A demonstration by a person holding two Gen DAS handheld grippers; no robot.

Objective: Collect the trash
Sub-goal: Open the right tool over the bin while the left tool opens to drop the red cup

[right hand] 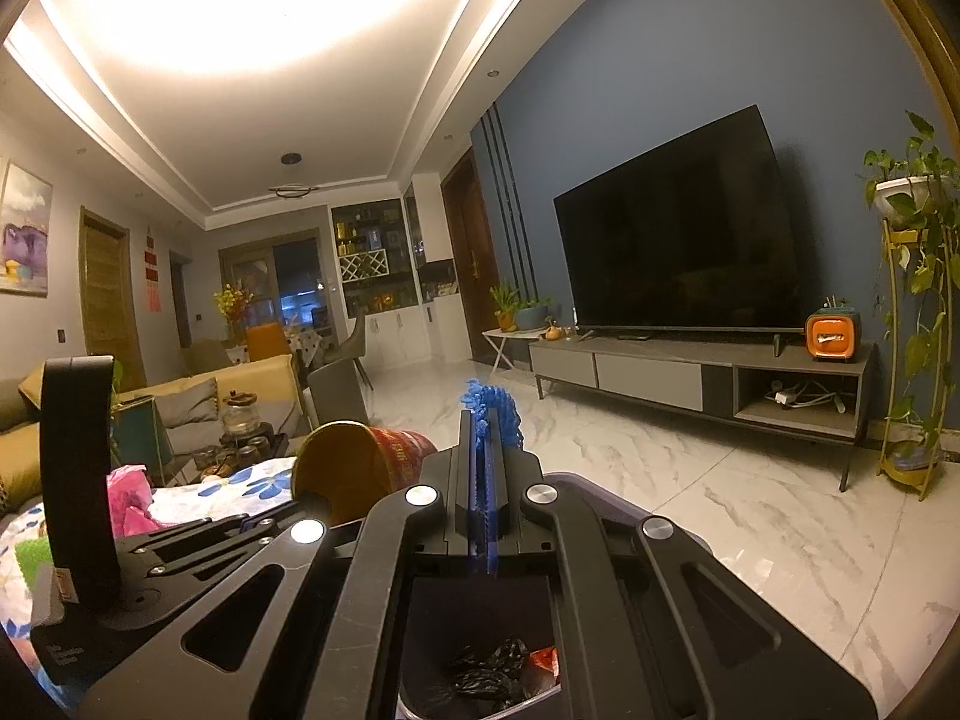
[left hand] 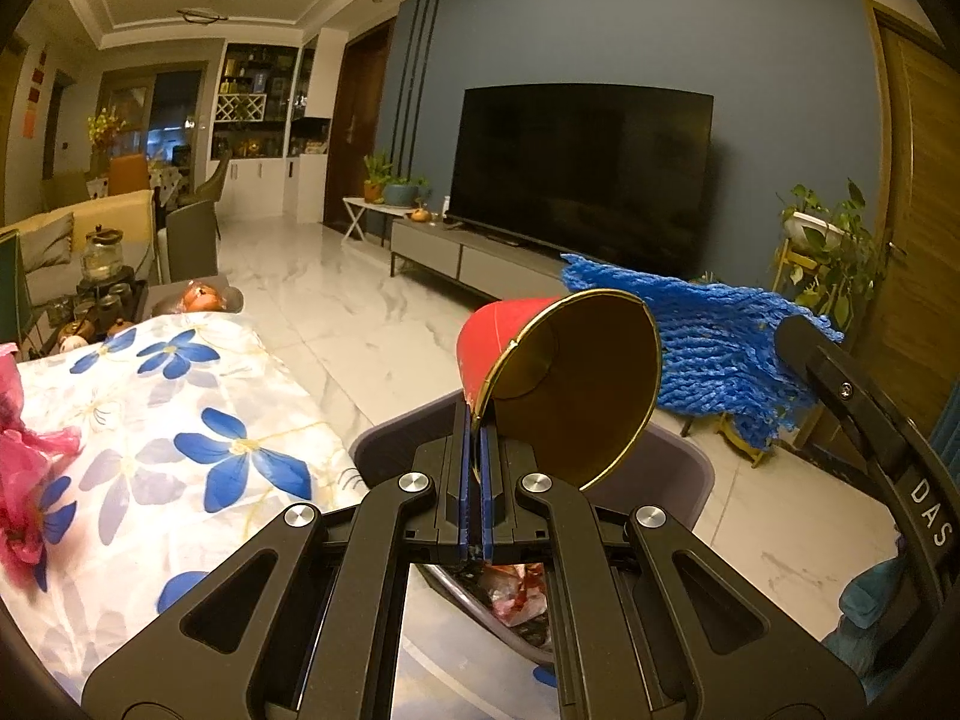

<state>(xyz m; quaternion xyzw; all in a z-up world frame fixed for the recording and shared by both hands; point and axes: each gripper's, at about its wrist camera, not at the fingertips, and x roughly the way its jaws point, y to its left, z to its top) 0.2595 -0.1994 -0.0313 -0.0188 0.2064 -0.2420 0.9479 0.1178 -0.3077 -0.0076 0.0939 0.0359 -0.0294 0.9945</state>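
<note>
My left gripper (left hand: 478,420) is shut on the rim of a red paper cup (left hand: 564,378) with a gold inside, held tilted over the grey trash bin (left hand: 699,468). In the right wrist view the same cup (right hand: 360,462) shows at the left, beside the other tool. My right gripper (right hand: 483,420) is shut on a blue foam net (right hand: 495,411), which in the left wrist view hangs as a wide blue mesh (left hand: 708,348) to the right of the cup. The bin (right hand: 606,495) lies below both grippers, with black and red scraps inside. A pink plastic bag (left hand: 24,462) lies on the table.
The table's blue-flowered cloth (left hand: 180,420) is at the left, with the pink bag (right hand: 129,498) on it. Tea ware and a glass jar (left hand: 102,252) stand beyond. A TV (right hand: 684,240) on a low cabinet and a plant stand (right hand: 912,324) line the far wall across the marble floor.
</note>
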